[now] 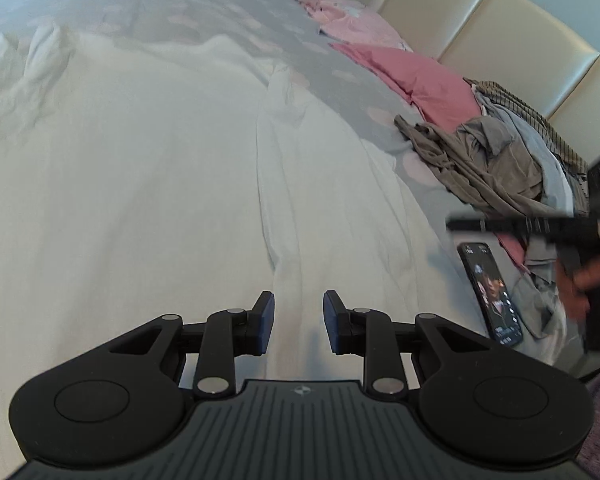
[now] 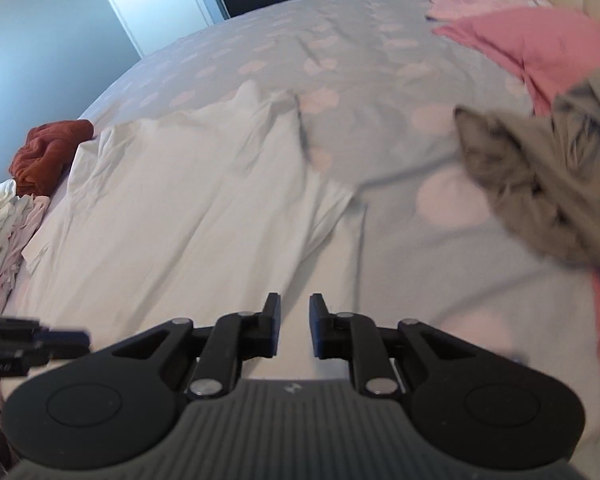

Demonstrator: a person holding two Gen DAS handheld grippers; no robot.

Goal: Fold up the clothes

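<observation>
A large white garment [image 1: 160,184] lies spread over the bed, with a lengthwise fold running up its middle. My left gripper [image 1: 298,300] hovers over its near part, jaws apart with only cloth showing below the gap. In the right wrist view the same white garment [image 2: 200,200] fills the left and centre. My right gripper [image 2: 295,304] stands over its near right edge, jaws a little apart and nothing between them. Each gripper shows in the other's view: the right gripper [image 1: 460,225] is blurred at the right edge, and the left gripper [image 2: 82,338] is at the lower left.
The grey bedspread [image 2: 340,40] has pale pink spots. A heap of grey-brown clothes [image 1: 492,160] and folded pink clothes [image 1: 420,76] lie along the cream headboard [image 1: 500,24]. A phone [image 1: 496,296] lies near the right gripper. A rust garment [image 2: 48,152] and a white-pink pile [image 2: 4,232] sit at the bed's left.
</observation>
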